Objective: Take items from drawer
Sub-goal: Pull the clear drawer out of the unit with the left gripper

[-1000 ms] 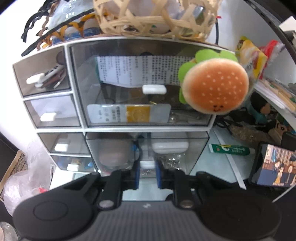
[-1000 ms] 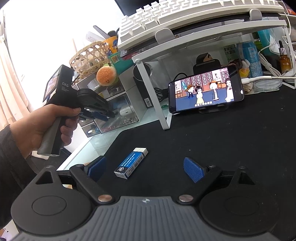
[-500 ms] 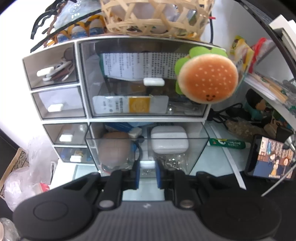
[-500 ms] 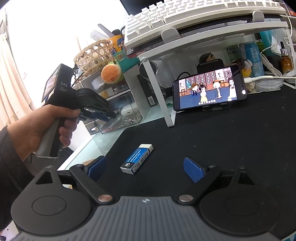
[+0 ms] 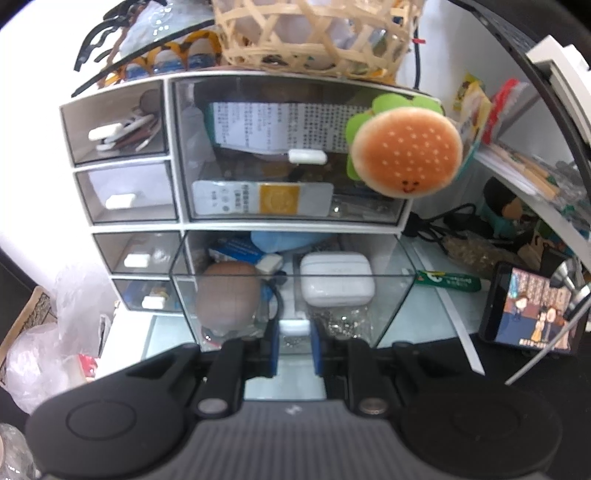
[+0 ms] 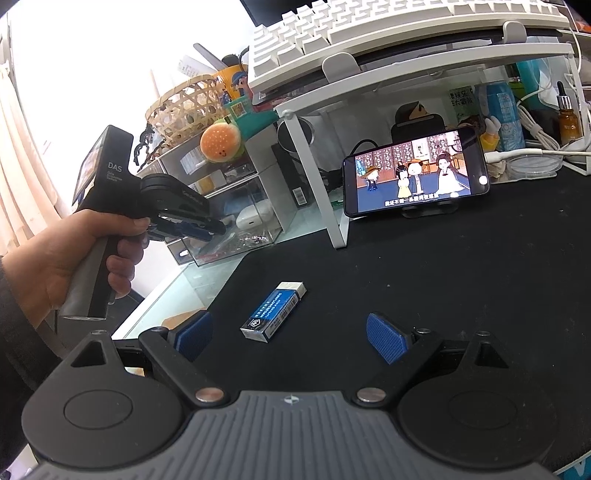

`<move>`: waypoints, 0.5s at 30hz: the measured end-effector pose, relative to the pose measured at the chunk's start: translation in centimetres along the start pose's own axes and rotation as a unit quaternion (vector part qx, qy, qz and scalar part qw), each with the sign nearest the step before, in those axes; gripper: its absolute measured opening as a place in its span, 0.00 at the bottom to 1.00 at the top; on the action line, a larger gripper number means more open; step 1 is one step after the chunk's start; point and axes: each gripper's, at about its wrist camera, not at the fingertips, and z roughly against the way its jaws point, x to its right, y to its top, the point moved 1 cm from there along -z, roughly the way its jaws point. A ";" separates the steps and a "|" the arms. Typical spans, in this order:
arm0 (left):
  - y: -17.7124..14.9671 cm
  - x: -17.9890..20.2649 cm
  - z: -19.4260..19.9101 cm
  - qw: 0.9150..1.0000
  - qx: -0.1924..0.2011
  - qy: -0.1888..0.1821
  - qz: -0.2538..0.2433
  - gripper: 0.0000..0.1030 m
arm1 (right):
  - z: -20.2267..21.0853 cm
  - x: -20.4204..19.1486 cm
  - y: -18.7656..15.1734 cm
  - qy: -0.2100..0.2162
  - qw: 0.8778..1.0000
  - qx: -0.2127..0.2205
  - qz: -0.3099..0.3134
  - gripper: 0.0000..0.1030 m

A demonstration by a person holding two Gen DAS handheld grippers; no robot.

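Observation:
My left gripper is shut on the white handle of the clear lower drawer, which stands pulled out of the white organizer. In the drawer lie a white earbud case, a round brown object, a blue pack and small metal bits. My right gripper is open above the black mat, with a blue and white eraser lying just ahead between its fingers. The left gripper also shows in the right wrist view at the drawer.
A burger plush hangs on the organizer's upper right. A woven basket sits on top. A phone playing video leans under a white shelf stand with a keyboard. Plastic bags lie at the left.
The left gripper has pulled back with the handle, and the lower drawer has slid out further, showing the earbud case and brown object. The right gripper has stayed open over the eraser.

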 end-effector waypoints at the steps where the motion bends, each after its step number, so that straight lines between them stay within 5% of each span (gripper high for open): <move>1: 0.0 0.0 0.1 1.000 0.000 0.000 -0.002 0.17 | 0.0 0.0 0.0 0.000 1.000 0.000 0.000 0.91; 15: -0.2 0.3 0.0 1.000 -0.001 -0.002 -0.005 0.18 | 0.1 -0.3 -0.2 0.002 1.000 -0.001 -0.002 0.91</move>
